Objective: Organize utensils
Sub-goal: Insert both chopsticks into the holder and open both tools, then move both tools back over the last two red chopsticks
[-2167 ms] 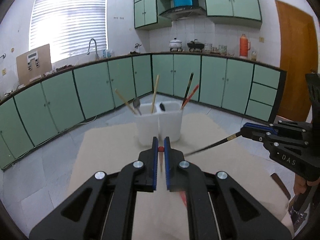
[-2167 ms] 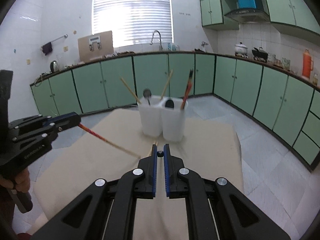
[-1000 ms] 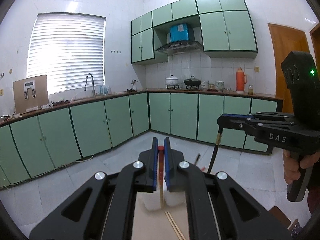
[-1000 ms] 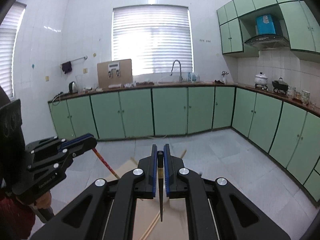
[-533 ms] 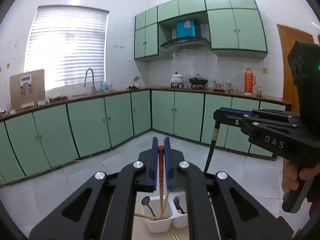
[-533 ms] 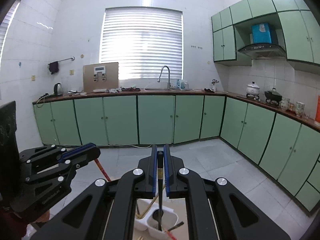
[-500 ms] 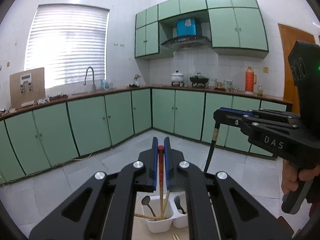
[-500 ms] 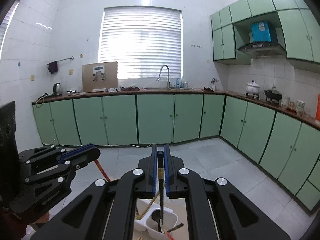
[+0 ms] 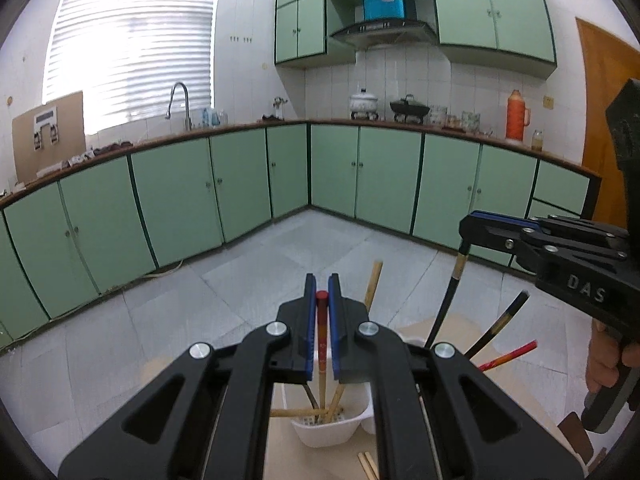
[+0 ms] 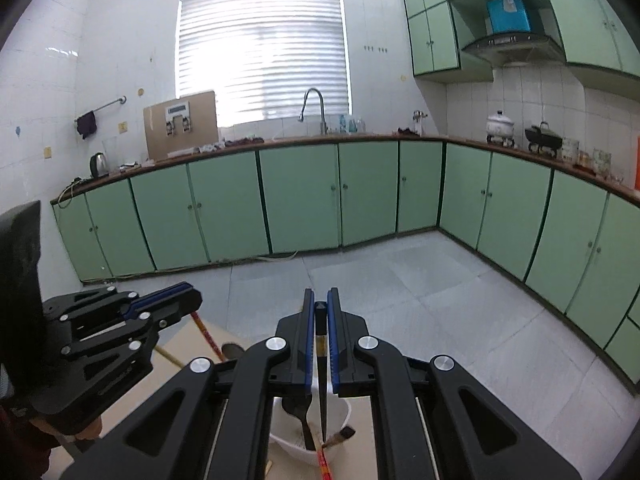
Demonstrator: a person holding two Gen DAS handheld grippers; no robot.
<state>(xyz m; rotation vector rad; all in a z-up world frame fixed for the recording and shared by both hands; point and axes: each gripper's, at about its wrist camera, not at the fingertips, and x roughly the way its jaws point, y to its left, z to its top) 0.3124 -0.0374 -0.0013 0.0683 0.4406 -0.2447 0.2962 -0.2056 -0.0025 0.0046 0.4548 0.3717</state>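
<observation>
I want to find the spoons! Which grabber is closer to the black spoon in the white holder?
Right. The right gripper hangs directly over the black spoon, dipping its black chopstick beside it. The left gripper hangs over the white holder's neighbouring compartment.

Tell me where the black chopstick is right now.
Right wrist view, centre: the black chopstick hangs pinched in the right claw, tip down in the white holder.

You are working in a home kitchen. Mint-green base cabinets [image 9: 248,184] wrap the walls under a brown countertop [image 10: 360,138]. At 11 o'clock a sink faucet [image 9: 178,104] stands below a blinded window [image 9: 132,44]; at 1 o'clock a range hood [image 9: 384,32] hangs over 2 pots [image 9: 386,105], with an orange thermos [image 9: 516,115] further right.
</observation>
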